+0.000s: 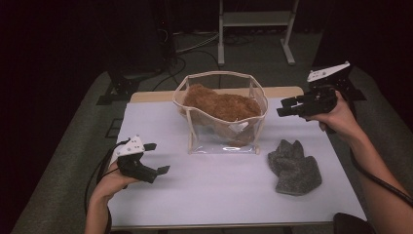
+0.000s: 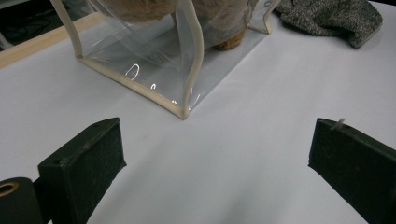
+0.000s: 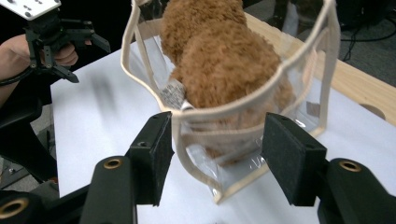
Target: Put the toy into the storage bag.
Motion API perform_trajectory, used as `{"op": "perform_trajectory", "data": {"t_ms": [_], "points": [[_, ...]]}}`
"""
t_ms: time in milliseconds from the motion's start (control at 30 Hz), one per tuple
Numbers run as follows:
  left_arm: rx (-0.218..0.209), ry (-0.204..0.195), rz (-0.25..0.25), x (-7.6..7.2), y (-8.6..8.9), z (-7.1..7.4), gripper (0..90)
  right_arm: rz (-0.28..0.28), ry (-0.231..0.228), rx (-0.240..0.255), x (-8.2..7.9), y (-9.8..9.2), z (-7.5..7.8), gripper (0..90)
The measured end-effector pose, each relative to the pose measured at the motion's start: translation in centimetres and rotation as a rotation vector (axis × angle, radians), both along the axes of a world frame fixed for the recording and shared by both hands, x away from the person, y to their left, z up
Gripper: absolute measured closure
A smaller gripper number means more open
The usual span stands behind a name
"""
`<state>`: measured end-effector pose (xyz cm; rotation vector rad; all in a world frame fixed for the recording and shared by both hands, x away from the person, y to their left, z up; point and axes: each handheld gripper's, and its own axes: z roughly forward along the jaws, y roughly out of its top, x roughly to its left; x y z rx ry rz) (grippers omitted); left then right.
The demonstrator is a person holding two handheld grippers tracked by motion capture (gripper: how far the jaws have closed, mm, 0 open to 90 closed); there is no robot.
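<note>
Bag (image 3: pixel 243 126) edge sits between open right tongs (image 3: pixel 215 154); left tongs (image 1: pixel 157 157) apart.

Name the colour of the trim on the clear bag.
Cream trim, clearest in the right gripper view.

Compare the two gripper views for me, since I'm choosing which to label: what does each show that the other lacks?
Left gripper view alone: the grey glove, beyond the left gripper and its wide-open jaws. Right gripper view alone: the bag's open rim, the plush's tag, the other hand, the right gripper. Both: clear bag, brown plush, white table.
</note>
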<state>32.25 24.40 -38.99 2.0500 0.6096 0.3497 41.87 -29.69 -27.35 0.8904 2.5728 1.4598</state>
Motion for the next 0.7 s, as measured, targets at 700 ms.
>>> {"op": "perform_trajectory", "data": {"t_ms": [700], "points": [[0.006, 0.016, -0.003, 0.2, -0.3, -0.6, 2.7, -0.081, 0.064, 0.046, -1.8, -4.2, -5.3, 39.8]]}}
